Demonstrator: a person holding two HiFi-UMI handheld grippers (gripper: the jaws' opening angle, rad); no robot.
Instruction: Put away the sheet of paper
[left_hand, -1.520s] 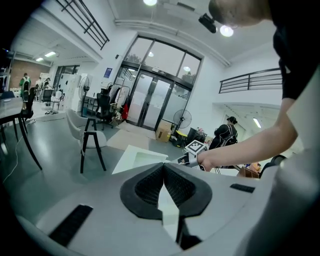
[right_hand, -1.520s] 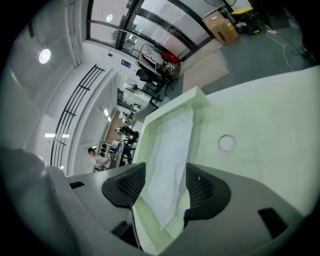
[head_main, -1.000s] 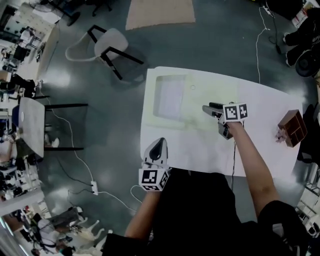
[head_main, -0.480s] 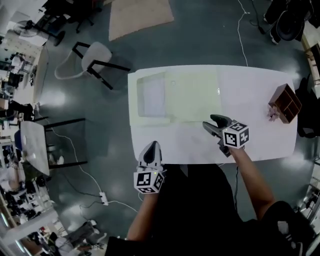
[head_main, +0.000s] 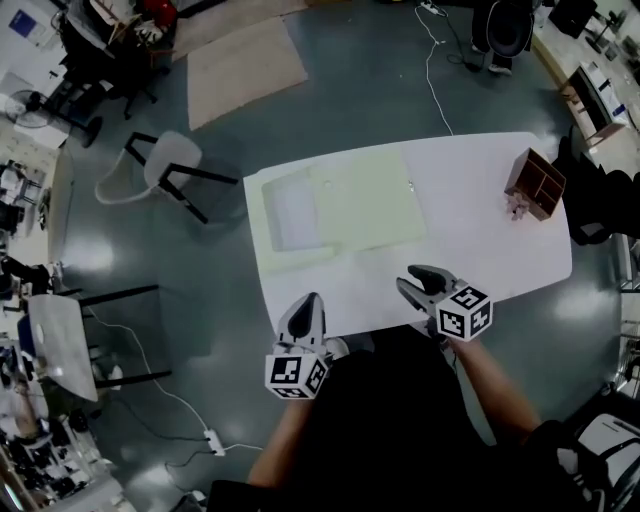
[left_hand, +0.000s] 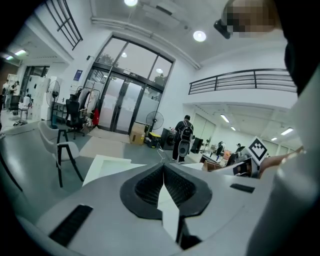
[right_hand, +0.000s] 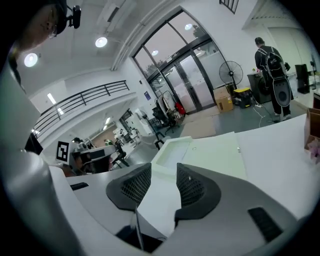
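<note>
Left claw (head_main: 307, 303) clenched, empty; right claw (head_main: 415, 280) closing on nothing; paper (head_main: 296, 210) seemingly inside the pale folder (head_main: 370, 205).

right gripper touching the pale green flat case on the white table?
Apart. Head view shows bare white table between the right gripper and the pale green flat case; the gripper's jaws are closing, empty.

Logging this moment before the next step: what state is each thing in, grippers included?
Left gripper: shut, empty.
Right gripper: jaws apart and closing, nothing between them.
Case: open, lid laid flat.
Sheet: lying flat in the case's tray half.
Organizer: compartments open, contents too small to tell.
</note>
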